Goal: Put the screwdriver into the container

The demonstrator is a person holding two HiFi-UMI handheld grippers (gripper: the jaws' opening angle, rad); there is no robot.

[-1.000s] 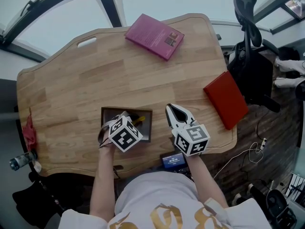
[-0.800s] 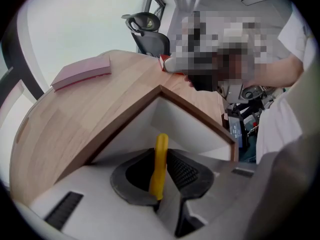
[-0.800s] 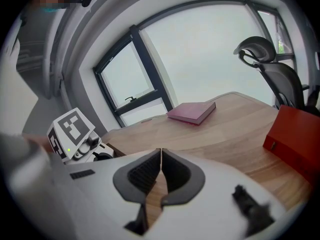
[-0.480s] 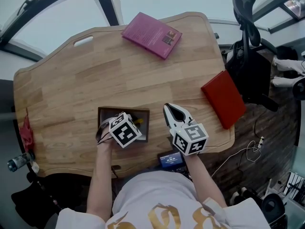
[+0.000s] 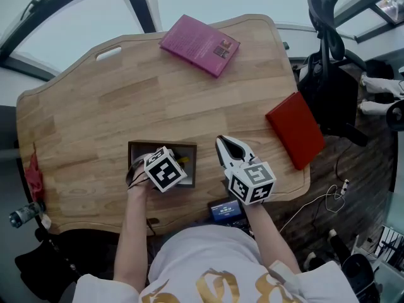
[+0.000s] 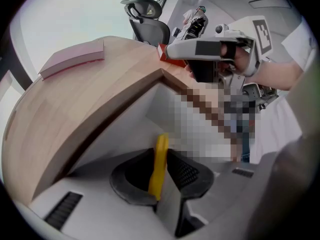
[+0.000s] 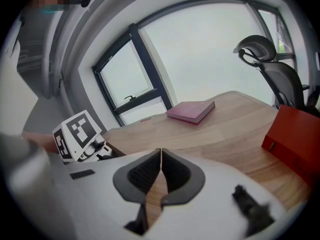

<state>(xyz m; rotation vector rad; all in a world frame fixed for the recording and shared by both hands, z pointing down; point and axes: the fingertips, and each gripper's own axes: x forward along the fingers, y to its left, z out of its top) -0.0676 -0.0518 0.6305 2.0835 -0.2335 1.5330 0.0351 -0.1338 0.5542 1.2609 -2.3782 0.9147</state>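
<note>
The left hand-held gripper (image 6: 161, 160) is clamping the yellow screwdriver (image 6: 160, 146), holding it inside the dark container (image 5: 161, 146) near the worktop's (image 5: 120, 100) front edge. The right hand-held gripper (image 7: 161, 158) is hovering just beside the container, jaws pressed together on nothing.

A wooden table (image 5: 126, 106) fills the frame's middle. A pink book (image 5: 199, 45) lies at its upper centre, a red book (image 5: 296, 129) at its right edge. A black chair (image 5: 328, 17) stands upper right; cables (image 5: 328, 202) lie on the floor (image 5: 356, 169) lower right
</note>
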